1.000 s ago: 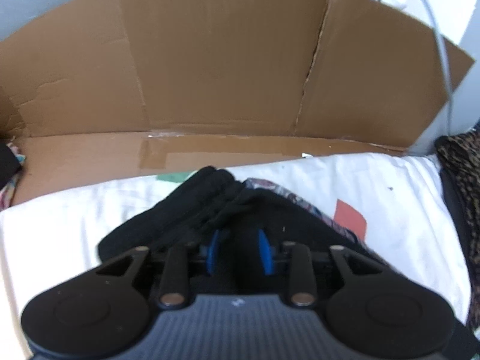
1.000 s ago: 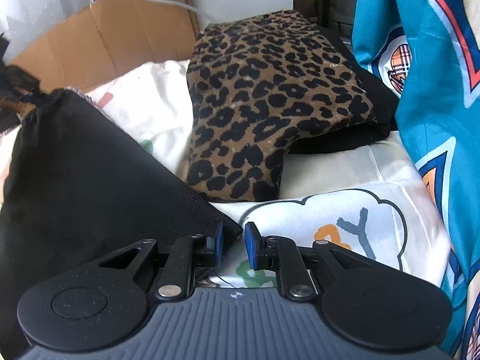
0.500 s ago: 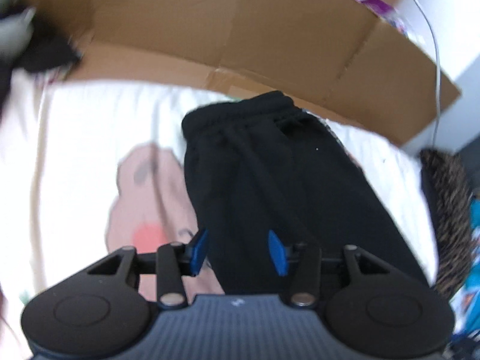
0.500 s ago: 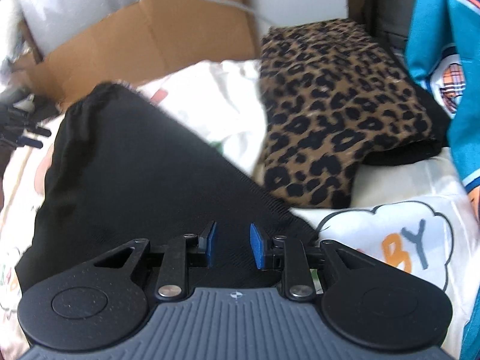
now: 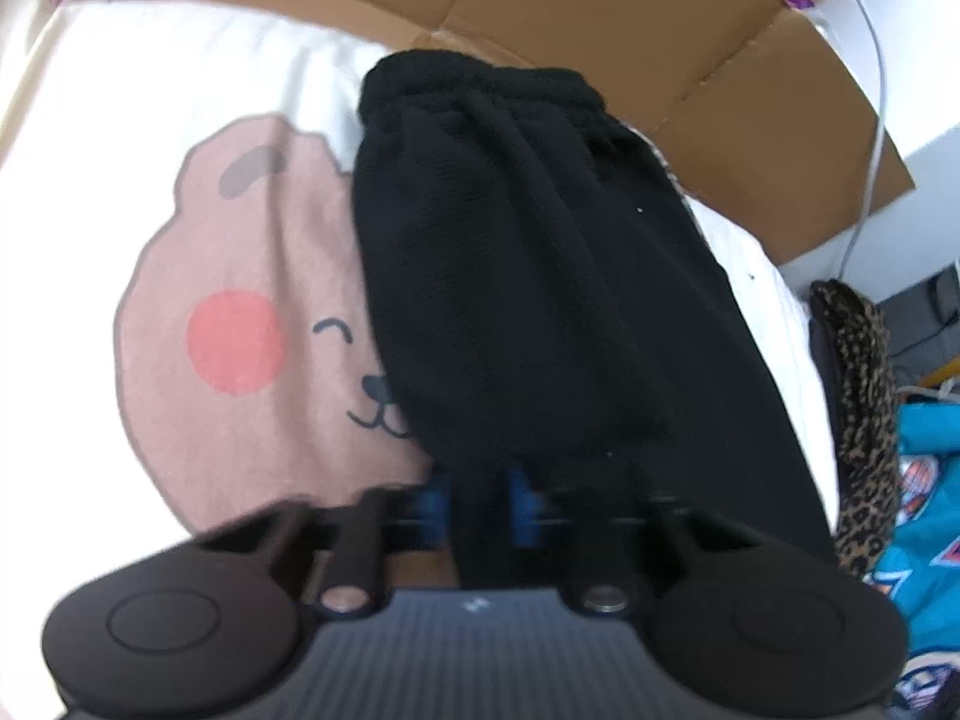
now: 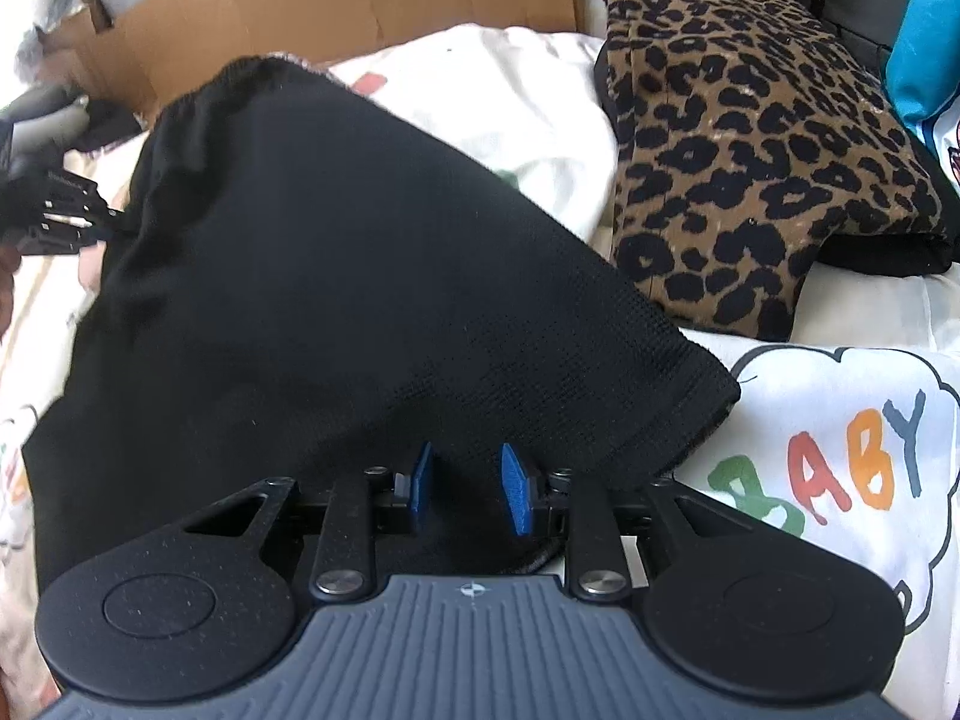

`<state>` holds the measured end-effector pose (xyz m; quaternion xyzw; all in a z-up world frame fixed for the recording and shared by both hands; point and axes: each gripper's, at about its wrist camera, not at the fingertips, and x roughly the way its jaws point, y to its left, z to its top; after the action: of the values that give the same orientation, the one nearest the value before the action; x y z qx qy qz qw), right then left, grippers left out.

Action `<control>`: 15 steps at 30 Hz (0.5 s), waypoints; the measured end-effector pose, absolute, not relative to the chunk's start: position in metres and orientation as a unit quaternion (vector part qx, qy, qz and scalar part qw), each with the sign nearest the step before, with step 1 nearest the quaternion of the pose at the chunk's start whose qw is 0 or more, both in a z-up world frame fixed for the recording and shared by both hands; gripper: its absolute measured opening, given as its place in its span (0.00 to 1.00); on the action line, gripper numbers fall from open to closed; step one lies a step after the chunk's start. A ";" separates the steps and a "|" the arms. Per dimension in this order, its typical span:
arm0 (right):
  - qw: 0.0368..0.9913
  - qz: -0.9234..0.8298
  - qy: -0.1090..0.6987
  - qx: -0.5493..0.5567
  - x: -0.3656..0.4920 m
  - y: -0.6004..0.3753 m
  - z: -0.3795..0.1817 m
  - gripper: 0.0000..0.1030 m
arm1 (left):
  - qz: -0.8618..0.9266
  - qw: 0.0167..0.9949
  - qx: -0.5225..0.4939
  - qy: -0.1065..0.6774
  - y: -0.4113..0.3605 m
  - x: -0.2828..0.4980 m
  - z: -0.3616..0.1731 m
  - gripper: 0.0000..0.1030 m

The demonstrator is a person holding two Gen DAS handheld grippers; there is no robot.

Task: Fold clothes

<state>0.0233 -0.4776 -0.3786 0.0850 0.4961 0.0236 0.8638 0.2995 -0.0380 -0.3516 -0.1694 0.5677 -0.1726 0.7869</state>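
Black garment (image 6: 336, 276) lies flat on the printed bed sheet (image 5: 180, 120), waistband toward the cardboard (image 5: 750, 96). Left claw (image 5: 478, 501) pinches its near hem. Right claw (image 6: 465, 489) also at the hem, pads narrowly apart with cloth between; grip uncertain. Likely fold start: lift hem toward waistband, evenly.

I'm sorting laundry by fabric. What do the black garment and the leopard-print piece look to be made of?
The black garment looks like a matte knit, probably cotton or a blend: a fine ribbed weave shows near its hem. The leopard-print piece seems a soft, slightly fuzzy knit or fleece; its exact fibre is unclear.
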 end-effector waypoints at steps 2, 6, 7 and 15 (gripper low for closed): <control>0.862 0.022 0.499 0.082 0.023 -0.478 -0.379 0.31 | -0.169 0.795 -0.161 0.560 -0.033 0.298 -0.348 0.07; 0.860 0.018 0.505 0.070 0.024 -0.477 -0.380 0.31 | -0.160 0.809 -0.147 0.547 -0.023 0.295 -0.344 0.07; 0.860 0.018 0.505 0.066 0.024 -0.477 -0.381 0.31 | -0.157 0.811 -0.146 0.545 -0.021 0.295 -0.343 0.06; 0.857 0.013 0.513 0.054 0.028 -0.475 -0.378 0.32 | -0.149 0.789 -0.177 0.569 -0.015 0.292 -0.347 0.29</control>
<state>0.0277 -0.4753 -0.3777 0.0536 0.5131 0.0131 0.8566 0.2922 -0.0146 -0.3465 -0.1772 0.5691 -0.1490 0.7890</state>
